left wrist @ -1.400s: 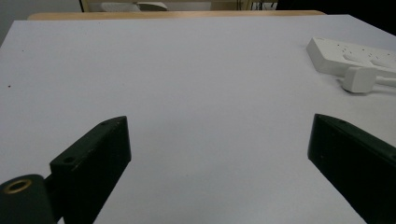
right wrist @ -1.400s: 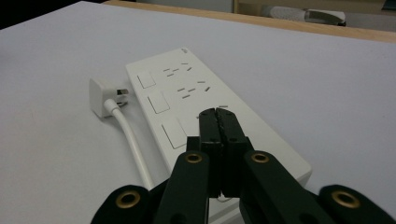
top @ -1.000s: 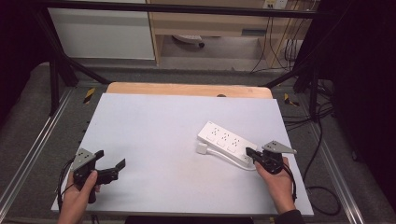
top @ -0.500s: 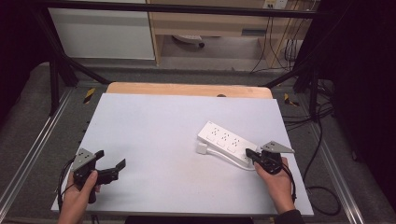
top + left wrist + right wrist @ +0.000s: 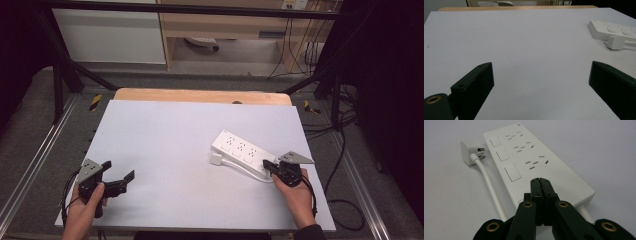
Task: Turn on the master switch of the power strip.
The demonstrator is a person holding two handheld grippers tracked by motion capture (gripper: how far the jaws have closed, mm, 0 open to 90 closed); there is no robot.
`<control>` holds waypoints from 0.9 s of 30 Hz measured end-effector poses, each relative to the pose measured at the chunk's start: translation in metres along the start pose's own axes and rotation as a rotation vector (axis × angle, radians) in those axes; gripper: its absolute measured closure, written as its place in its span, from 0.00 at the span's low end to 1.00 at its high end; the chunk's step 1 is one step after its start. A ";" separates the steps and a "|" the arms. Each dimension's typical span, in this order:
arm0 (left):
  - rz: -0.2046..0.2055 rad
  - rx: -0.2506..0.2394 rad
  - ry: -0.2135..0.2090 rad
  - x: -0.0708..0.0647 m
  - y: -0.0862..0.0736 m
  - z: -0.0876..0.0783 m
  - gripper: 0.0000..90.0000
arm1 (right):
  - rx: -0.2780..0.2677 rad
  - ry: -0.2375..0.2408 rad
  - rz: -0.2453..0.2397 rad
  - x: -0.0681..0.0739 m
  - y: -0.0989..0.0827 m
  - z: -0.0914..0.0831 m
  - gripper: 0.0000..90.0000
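Note:
A white power strip (image 5: 243, 150) with three sockets and switches lies at an angle on the right half of the table. Its white plug (image 5: 216, 159) rests beside its left edge, joined by a white cable (image 5: 486, 180). My right gripper (image 5: 266, 165) is shut, with its tips (image 5: 540, 181) over the strip's (image 5: 536, 162) near end and nothing between them; the plug (image 5: 470, 152) lies farther off. At the front left my left gripper (image 5: 119, 170) is open wide (image 5: 541, 66) above bare table. It faces the strip (image 5: 614, 27) and plug (image 5: 615, 42).
The pale grey tabletop (image 5: 175, 125) ends in a wooden strip (image 5: 200, 95) at the back. Metal rails (image 5: 30, 165) run along both sides on the floor. Black cables (image 5: 345, 150) trail on the floor at the right.

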State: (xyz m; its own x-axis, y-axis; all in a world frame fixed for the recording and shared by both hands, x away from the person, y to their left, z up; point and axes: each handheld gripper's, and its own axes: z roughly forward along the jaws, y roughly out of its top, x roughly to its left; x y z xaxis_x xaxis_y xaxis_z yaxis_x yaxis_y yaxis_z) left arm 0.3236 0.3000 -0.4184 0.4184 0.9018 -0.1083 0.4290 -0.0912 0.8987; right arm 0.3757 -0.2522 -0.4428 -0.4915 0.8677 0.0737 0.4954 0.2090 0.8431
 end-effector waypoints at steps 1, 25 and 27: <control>0.002 0.000 0.000 0.000 0.000 0.000 0.07 | 0.001 0.001 -0.001 0.000 0.000 0.000 1.00; 0.003 -0.002 0.000 -0.001 0.000 0.000 0.07 | 0.014 -0.004 -0.017 0.000 -0.002 0.004 1.00; 0.003 -0.002 0.000 -0.001 0.000 0.000 0.07 | 0.016 -0.005 -0.016 0.000 -0.002 0.004 1.00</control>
State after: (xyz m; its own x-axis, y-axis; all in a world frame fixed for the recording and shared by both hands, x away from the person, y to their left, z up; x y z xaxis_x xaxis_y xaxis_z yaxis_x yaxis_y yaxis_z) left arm 0.3232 0.2996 -0.4182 0.4195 0.9016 -0.1053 0.4262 -0.0932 0.8998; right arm 0.3779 -0.2504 -0.4467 -0.4962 0.8663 0.0575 0.4990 0.2304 0.8354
